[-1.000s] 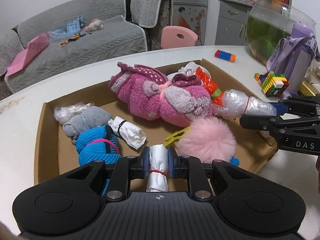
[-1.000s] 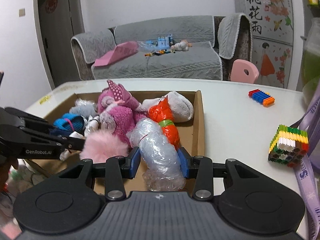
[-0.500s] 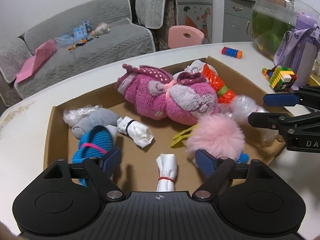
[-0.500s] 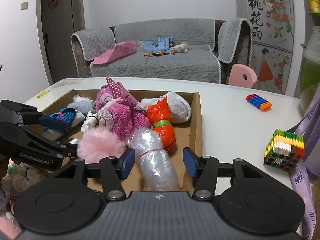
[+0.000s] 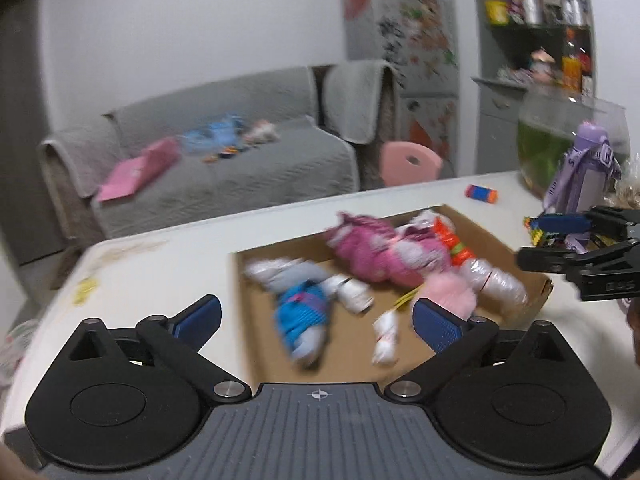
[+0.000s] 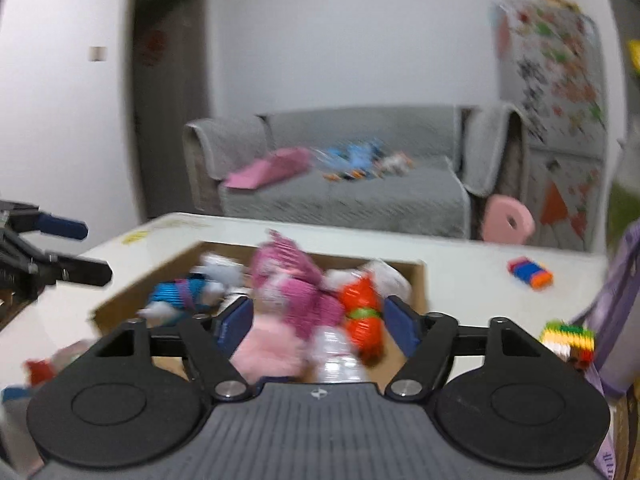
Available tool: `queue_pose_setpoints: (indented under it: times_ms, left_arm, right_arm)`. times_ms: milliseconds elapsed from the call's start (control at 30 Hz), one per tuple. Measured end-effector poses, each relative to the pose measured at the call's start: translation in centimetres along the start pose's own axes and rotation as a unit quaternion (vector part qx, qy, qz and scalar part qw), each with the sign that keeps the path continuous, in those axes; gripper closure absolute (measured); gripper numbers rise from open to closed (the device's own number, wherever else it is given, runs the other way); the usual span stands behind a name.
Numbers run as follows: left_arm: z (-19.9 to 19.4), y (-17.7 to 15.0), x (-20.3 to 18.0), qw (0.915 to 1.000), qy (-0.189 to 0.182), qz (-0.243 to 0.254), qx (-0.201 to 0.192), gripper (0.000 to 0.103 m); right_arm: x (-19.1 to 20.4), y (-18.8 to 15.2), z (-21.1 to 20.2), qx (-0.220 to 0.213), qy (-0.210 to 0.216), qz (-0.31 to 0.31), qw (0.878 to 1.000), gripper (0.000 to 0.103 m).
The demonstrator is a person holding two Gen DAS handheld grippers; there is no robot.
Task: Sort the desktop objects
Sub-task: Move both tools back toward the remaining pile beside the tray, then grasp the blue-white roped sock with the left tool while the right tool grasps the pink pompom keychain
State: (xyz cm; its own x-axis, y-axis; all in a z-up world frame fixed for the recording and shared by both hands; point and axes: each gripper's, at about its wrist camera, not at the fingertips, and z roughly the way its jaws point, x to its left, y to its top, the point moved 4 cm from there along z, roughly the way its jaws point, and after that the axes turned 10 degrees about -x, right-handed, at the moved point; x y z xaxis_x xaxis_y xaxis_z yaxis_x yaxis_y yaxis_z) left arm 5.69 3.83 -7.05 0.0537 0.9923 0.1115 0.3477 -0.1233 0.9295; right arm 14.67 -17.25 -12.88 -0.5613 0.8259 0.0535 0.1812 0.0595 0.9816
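Observation:
A shallow cardboard box point(image 5: 244, 280) on the white table holds soft bundles: a pink plush point(image 5: 380, 248), a blue knitted roll point(image 5: 304, 312), a small white roll point(image 5: 386, 338), a pink pompom point(image 5: 452, 296), a clear plastic bundle point(image 5: 496, 280) and an orange bundle point(image 6: 360, 300). My left gripper point(image 5: 316, 316) is wide open and empty, raised above the box's near left edge. My right gripper point(image 6: 318, 316) is wide open and empty, raised over the box's near right side; it also shows in the left wrist view point(image 5: 560, 240). Both views are blurred.
A multicoloured block cube point(image 6: 568, 340), a purple bottle point(image 5: 584, 172) and a blue-orange brick point(image 5: 480, 194) stand on the table right of the box. A fish bowl point(image 5: 560, 140) is at the far right. A grey sofa point(image 5: 224, 160) and pink chair point(image 5: 408, 160) lie beyond.
Both grippers let go of their bundles, the white roll and the clear plastic bundle, which now lie in the box. Both have opened wide and pulled up and back.

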Motion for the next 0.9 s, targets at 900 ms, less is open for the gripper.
queue_pose_setpoints:
  times_ms: [900]
  left_arm:
    - [-1.9,-11.7,-3.1,0.9705,-0.118,-0.170,0.124,0.001]
  right_arm:
    - [14.7,-9.4,-3.7,0.101,0.147,-0.112,0.978,0.014]
